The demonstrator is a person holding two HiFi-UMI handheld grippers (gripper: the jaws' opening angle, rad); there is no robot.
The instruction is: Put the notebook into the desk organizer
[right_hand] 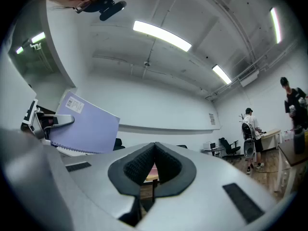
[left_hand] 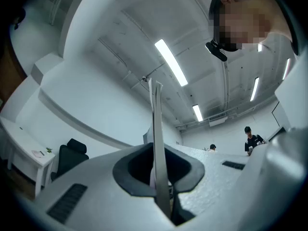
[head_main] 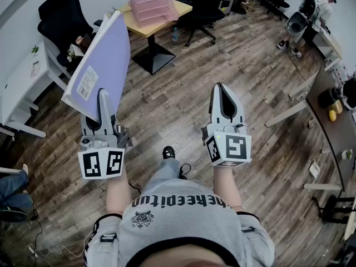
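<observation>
Gripping purple notebook (head_main: 97, 65) tilted up at 10 o'clock in left gripper (head_main: 103, 95), right gripper (head_main: 221, 88) pinched together, empty, at 2 o'clock, pink desk organizer (head_main: 151, 1) on table (head_main: 146, 26) at 12 o'clock.

the notebook (head_main: 103, 65) looks matt paper, the desk organizer (head_main: 151, 3) translucent plastic, the floor (head_main: 183, 93) grained wood.

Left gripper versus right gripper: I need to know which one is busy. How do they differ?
The left gripper is clamped on the purple notebook; the right gripper is shut on nothing. The notebook's edge splits the left gripper view; the right gripper view looks out unobstructed. Both are grey with marker cubes.
</observation>
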